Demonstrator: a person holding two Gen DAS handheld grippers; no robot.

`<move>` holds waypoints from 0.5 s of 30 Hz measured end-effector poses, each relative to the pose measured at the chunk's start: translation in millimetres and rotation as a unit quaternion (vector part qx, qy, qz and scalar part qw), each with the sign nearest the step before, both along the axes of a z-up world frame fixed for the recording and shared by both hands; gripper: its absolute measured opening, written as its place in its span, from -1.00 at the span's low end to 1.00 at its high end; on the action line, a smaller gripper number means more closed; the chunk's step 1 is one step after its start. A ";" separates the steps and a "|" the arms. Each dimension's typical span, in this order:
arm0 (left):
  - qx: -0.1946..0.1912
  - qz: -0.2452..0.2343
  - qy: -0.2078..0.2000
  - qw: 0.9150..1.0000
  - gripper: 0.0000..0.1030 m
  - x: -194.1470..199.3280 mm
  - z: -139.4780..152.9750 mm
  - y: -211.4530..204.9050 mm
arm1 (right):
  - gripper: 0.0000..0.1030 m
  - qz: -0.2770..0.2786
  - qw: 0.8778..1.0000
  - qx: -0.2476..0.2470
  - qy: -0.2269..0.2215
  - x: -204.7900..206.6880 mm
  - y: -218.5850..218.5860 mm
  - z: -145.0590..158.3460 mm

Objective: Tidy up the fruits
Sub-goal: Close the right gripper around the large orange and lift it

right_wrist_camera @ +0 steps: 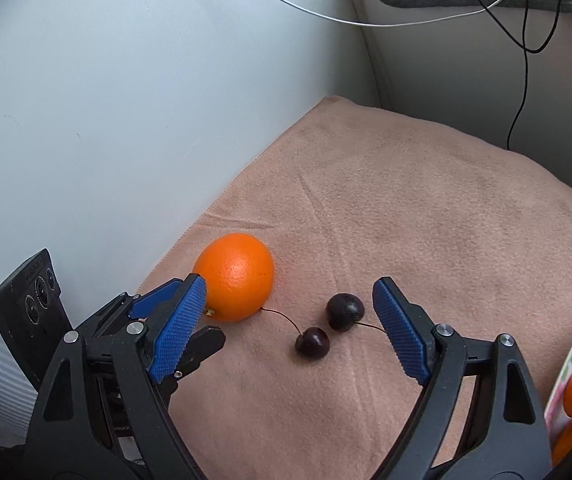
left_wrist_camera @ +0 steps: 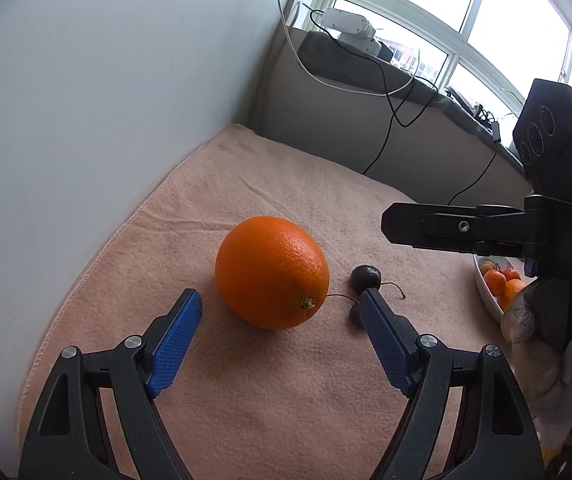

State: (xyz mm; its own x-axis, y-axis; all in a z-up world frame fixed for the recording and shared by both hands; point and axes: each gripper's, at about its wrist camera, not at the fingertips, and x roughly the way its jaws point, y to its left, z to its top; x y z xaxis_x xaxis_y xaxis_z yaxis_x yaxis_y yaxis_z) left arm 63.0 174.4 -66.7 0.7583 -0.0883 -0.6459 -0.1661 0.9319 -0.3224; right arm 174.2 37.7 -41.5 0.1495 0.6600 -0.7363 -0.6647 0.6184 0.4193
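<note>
A large orange (left_wrist_camera: 272, 272) lies on the pink towel (left_wrist_camera: 286, 380), just ahead of my open left gripper (left_wrist_camera: 282, 298), whose blue pads stand either side of it without touching. Two dark cherries (left_wrist_camera: 365, 278) with stems lie right of the orange. In the right wrist view my right gripper (right_wrist_camera: 289, 286) is open and empty above the two cherries (right_wrist_camera: 343, 311), (right_wrist_camera: 312, 343); the orange (right_wrist_camera: 236, 276) sits to their left, with the left gripper (right_wrist_camera: 166, 294) beside it. A white bowl (left_wrist_camera: 485, 296) at the right holds small mandarins (left_wrist_camera: 503, 282).
A white wall (left_wrist_camera: 86, 100) borders the towel on the left. A ledge (left_wrist_camera: 405, 92) with cables and a white device runs under the window at the back. The bowl's rim (right_wrist_camera: 565, 360) shows at the right edge of the right wrist view.
</note>
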 end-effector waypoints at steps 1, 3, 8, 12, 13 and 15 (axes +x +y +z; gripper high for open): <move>-0.007 0.001 0.000 1.000 0.57 1.6 -1.1 1.4 | 0.70 0.003 1.000 0.001 0.005 -0.1 4.5 -2.9; -0.016 0.004 -0.001 1.000 0.57 5.2 -2.8 3.8 | 0.70 0.011 1.000 0.002 0.014 -0.5 12.7 -8.1; -0.038 0.010 0.001 0.999 0.49 10.6 -7.5 11.5 | 0.70 0.026 0.999 0.000 0.028 -2.0 29.1 -18.1; -0.047 0.007 0.002 0.999 0.39 12.3 -9.1 14.2 | 0.70 0.035 0.999 0.001 0.033 -1.6 37.2 -26.4; -0.047 0.005 0.003 0.999 0.39 12.9 -9.1 13.7 | 0.69 0.038 0.999 0.002 0.035 -1.7 39.1 -27.7; -0.047 0.002 0.007 0.999 0.39 14.0 -10.5 12.6 | 0.57 0.044 0.998 0.003 0.041 -1.3 43.4 -30.5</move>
State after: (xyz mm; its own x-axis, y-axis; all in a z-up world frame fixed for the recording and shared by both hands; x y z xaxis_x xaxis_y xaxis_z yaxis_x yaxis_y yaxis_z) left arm 77.0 187.0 -77.2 0.7503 -0.1462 -0.6448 -0.1739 0.8972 -0.4058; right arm 173.0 81.0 -72.0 0.0302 0.6730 -0.7390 -0.6805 0.5554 0.4780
